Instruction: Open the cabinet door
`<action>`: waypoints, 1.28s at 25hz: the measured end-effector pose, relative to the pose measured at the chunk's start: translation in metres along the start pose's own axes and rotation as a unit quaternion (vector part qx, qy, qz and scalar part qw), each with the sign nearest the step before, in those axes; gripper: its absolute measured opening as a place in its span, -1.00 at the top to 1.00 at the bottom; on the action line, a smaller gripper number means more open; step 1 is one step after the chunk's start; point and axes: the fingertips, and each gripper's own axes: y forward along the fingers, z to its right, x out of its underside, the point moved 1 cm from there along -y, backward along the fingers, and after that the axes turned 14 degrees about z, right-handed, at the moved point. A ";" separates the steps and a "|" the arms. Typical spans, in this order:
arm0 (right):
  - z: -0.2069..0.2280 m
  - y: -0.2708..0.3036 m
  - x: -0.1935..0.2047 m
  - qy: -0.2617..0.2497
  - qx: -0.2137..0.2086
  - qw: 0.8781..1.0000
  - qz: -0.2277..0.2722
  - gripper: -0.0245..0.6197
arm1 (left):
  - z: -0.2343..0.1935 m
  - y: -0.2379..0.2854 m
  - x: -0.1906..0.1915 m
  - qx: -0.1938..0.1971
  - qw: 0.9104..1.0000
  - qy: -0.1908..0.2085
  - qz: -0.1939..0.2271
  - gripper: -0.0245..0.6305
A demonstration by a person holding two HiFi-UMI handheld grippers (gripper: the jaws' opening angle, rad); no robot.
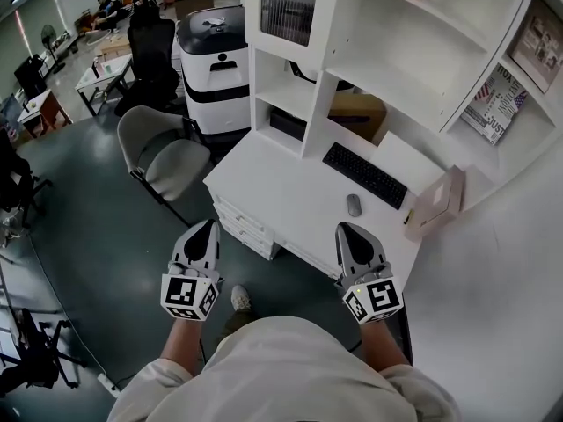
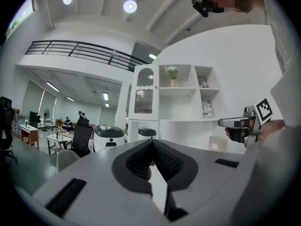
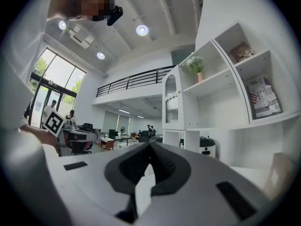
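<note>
The cabinet door (image 1: 288,5) is a white arched frame with ribbed glass, closed, at the upper left of the white shelf unit over the desk (image 1: 290,192). It also appears in the left gripper view as the glass door (image 2: 144,93) and in the right gripper view as the door (image 3: 172,105). My left gripper (image 1: 204,227) hovers off the desk's front left corner, shut and empty (image 2: 152,142). My right gripper (image 1: 347,230) is over the desk's front edge near the mouse, shut and empty (image 3: 150,146). Both point level toward the unit and are well short of the door.
A black keyboard (image 1: 364,175) and a grey mouse (image 1: 354,205) lie on the desk, with a tan box (image 1: 435,202) to the right. Drawers (image 1: 246,227) sit under the desk's left side. A grey chair (image 1: 163,152) and a white and black machine (image 1: 214,60) stand to the left.
</note>
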 end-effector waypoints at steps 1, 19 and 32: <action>0.001 0.010 0.001 -0.003 0.004 1.000 0.001 0.91 | -0.008 0.009 0.000 0.003 1.000 -0.002 0.003 0.93; 0.015 0.143 0.022 -0.016 0.055 0.998 0.010 0.91 | -0.104 0.132 -0.003 0.069 0.997 0.001 0.018 0.93; 0.086 0.174 0.020 -0.012 0.031 0.999 0.022 0.91 | -0.070 0.217 0.008 0.076 0.997 0.017 0.015 0.93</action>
